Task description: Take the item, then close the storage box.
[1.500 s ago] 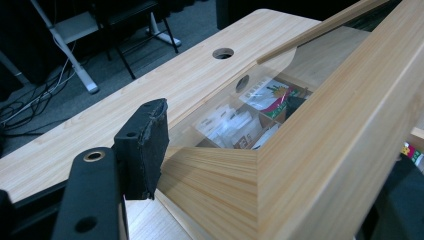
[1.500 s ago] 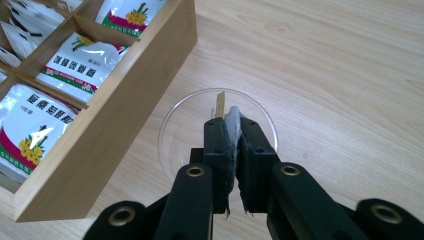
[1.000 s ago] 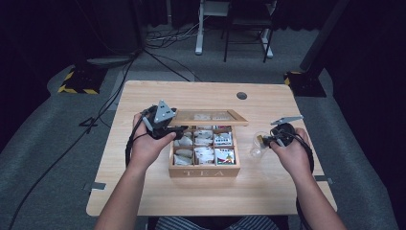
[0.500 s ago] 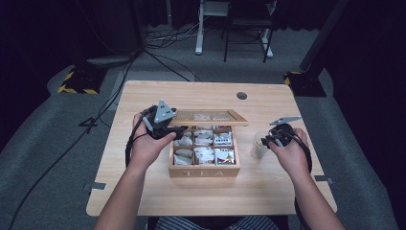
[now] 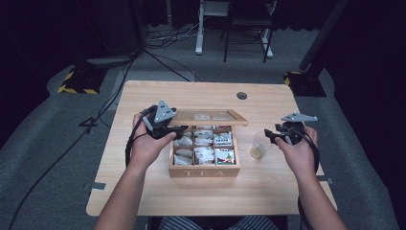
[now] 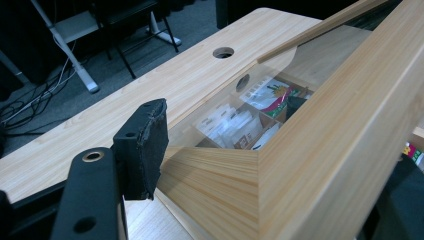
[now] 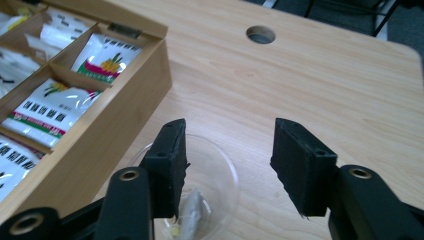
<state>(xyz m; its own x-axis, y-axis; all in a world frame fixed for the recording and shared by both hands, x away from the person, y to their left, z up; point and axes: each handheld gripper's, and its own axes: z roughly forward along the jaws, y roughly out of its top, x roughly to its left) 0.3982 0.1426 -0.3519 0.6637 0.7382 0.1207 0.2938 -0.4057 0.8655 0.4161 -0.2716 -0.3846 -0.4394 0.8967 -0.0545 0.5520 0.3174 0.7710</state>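
Two things were in hand — the hinged lid [image 5: 208,117] of the wooden tea box [image 5: 204,170], propped up by the left gripper [image 5: 178,130], whose jaws were partly closed on its stiff frame, and a clear plastic cup [image 5: 258,145] just right of the box. The right gripper [image 7: 227,165] hovered over the cup, jaws having just been opening, nothing pinched. A tea bag [image 7: 190,212] lay inside — light, limp, best taken by an edge. The cup looked thin and easily tipped. Sachets [image 5: 205,146] filled the box's compartments.
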